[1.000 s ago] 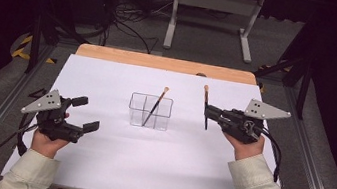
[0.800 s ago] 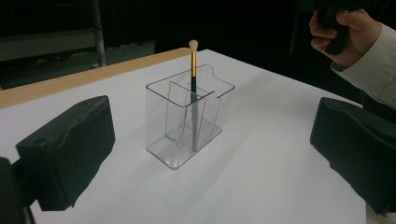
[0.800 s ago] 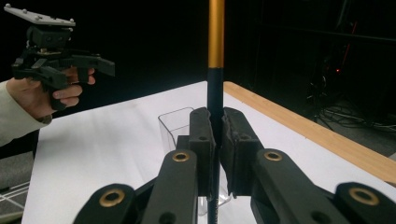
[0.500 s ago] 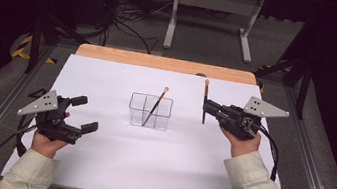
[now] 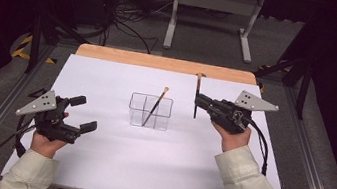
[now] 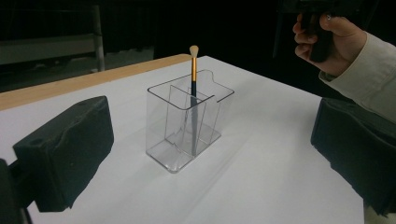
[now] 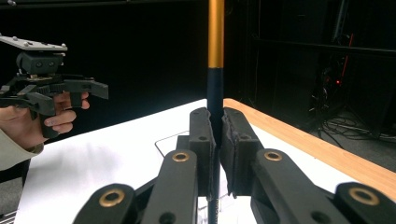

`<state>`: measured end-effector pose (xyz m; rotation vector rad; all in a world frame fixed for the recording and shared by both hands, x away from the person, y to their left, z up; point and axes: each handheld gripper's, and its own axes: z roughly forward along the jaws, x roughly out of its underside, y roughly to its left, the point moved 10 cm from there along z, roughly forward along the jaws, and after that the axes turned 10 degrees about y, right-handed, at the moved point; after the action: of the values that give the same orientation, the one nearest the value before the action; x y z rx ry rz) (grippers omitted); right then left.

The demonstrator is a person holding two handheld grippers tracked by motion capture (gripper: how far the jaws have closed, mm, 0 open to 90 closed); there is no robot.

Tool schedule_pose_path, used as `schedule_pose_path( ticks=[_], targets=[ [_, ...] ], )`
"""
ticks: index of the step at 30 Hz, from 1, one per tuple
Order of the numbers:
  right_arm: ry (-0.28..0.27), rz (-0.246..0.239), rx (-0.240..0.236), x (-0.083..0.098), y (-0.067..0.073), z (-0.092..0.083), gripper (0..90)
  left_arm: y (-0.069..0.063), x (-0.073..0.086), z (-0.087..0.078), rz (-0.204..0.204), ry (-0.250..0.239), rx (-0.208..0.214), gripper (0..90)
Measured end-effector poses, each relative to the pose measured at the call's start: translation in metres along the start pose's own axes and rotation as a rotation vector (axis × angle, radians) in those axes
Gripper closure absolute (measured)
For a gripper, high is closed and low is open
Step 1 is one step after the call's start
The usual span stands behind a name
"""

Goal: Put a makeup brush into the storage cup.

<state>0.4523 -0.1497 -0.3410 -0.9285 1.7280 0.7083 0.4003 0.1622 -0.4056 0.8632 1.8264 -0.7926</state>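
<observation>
1. A clear divided holder [image 5: 150,111] stands on the white table [image 5: 111,162], between the two grippers and a little farther from the person than either.
2. One brush [image 5: 155,106] leans inside the holder, pale bristle tip up and tilted away from the left gripper [image 5: 83,113], its dark handle reaching the holder floor; in the left gripper view it sits in a rear compartment [image 6: 193,98], beyond the inner partition.
3. A second brush [image 5: 197,97] is clamped upright in the right gripper [image 5: 197,101], whose jaws are pressed together on its dark handle; in the right gripper view the gold ferrule [image 7: 215,32] rises above the pads.
4. The right gripper is held off the table, to the holder's right, pointing toward it.
5. The left gripper has its jaws spread wide with nothing between them; it is held near the table's left edge, facing the holder from well apart.
6. Beyond the white surface runs a wooden table edge [image 5: 161,62].
</observation>
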Motion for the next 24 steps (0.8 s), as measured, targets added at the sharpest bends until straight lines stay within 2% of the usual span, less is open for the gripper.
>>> schedule_pose_path(
  ticks=[13,24],
  targets=[
    [0.001,-0.015,-0.035,-0.015,0.011,0.036,83.1,0.001,0.000,-0.001,-0.010,-0.003,0.004,0.1],
    [0.003,-0.021,-0.048,-0.020,0.017,0.057,83.1,0.002,-0.001,-0.001,-0.014,-0.006,0.011,0.1]
  ],
)
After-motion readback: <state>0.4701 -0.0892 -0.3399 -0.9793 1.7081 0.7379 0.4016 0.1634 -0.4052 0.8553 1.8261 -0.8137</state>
